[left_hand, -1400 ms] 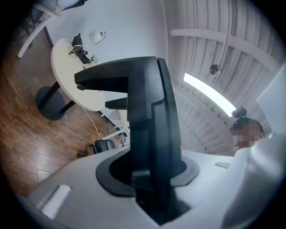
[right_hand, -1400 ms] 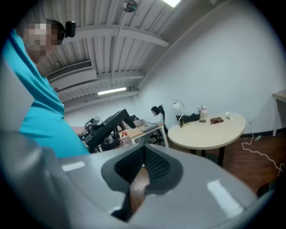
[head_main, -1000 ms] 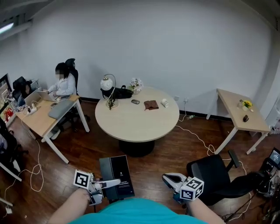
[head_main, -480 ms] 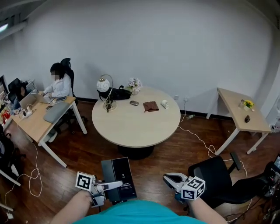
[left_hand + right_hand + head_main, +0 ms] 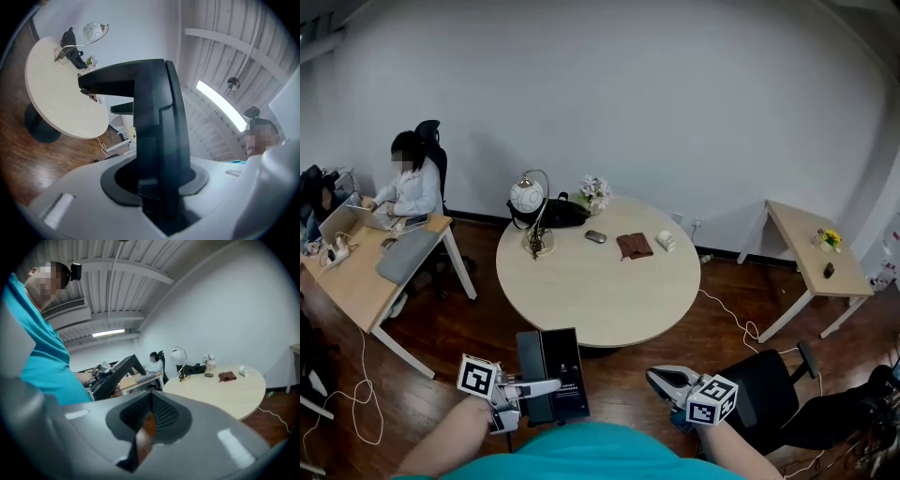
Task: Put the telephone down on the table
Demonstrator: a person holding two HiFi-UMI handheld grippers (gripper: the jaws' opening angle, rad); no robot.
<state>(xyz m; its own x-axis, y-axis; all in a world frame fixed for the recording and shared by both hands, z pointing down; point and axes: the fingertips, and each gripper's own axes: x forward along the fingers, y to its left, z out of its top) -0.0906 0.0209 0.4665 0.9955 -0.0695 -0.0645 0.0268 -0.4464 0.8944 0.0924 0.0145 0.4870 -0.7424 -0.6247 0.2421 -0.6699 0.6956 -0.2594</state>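
The telephone (image 5: 551, 375) is a flat black unit, held level low in the head view in front of my body, with my left gripper (image 5: 546, 385) shut on its near edge. In the left gripper view the telephone (image 5: 157, 117) fills the middle, clamped between the jaws. From the right gripper view the telephone (image 5: 114, 374) shows at the left. My right gripper (image 5: 662, 380) hangs beside it with its jaws together and nothing in them. The round beige table (image 5: 598, 291) stands just ahead, with the telephone short of its near edge.
At the table's far side stand a globe lamp (image 5: 529, 201), a black bag (image 5: 558, 214), flowers (image 5: 593, 192), a mouse (image 5: 595, 236), a brown wallet (image 5: 634, 246) and a white cup (image 5: 666, 241). A black office chair (image 5: 778, 398) is at my right, a person's desk (image 5: 366, 281) at my left.
Both grippers have moved toward the round table, and it now lies closer in the head view. The telephone stays gripped in the left gripper and the right stays shut.
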